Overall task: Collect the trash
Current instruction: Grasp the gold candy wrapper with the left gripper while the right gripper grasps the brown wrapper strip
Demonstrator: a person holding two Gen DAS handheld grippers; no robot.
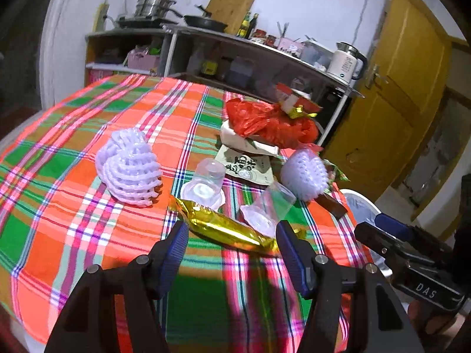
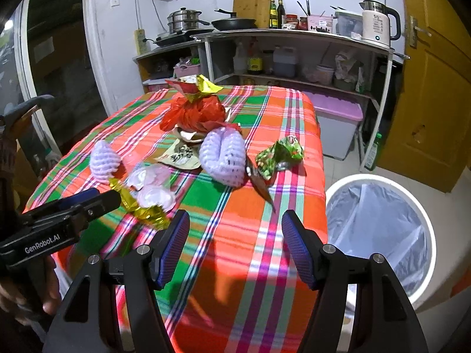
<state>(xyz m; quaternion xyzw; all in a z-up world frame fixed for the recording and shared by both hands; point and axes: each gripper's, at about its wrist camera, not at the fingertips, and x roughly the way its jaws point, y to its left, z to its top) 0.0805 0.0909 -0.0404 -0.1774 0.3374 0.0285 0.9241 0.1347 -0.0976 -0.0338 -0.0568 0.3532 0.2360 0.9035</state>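
Both tongs stand wide apart and hold nothing. Left tongs [image 1: 232,235] hover low over the near part of the counter [image 1: 73,182], with the gold wrapper [image 1: 226,229] lying on the cloth just beyond and between their blue pads. Right tongs [image 2: 232,229] hang over the near right corner of the counter [image 2: 294,135], above bare plaid cloth; the left tongs' black body shows at the left edge of that view, gripped by a hand [image 2: 32,291].

Beside the counter's right edge, on the floor, stands a round white bin [image 2: 379,235] lined with a clear bag.

Trash is spread over the plaid cloth. Farthest back sits a red plastic bag [image 2: 194,111] with red and gold packaging poking from its top, resting on a crushed white carton [image 1: 247,141]. In front of that lies a flat printed packet [image 2: 182,156]. One white foam fruit net [image 1: 129,167] lies alone toward the left; a second foam net [image 2: 225,156] lies right of the packet, touching a brown wrapper [image 2: 260,185]. A crumpled green wrapper [image 2: 279,156] sits near the right edge, just beside the brown one. Two clear jelly cups [image 1: 209,182] [image 1: 268,209] lie just beyond the gold wrapper, the right one tipped on its side.
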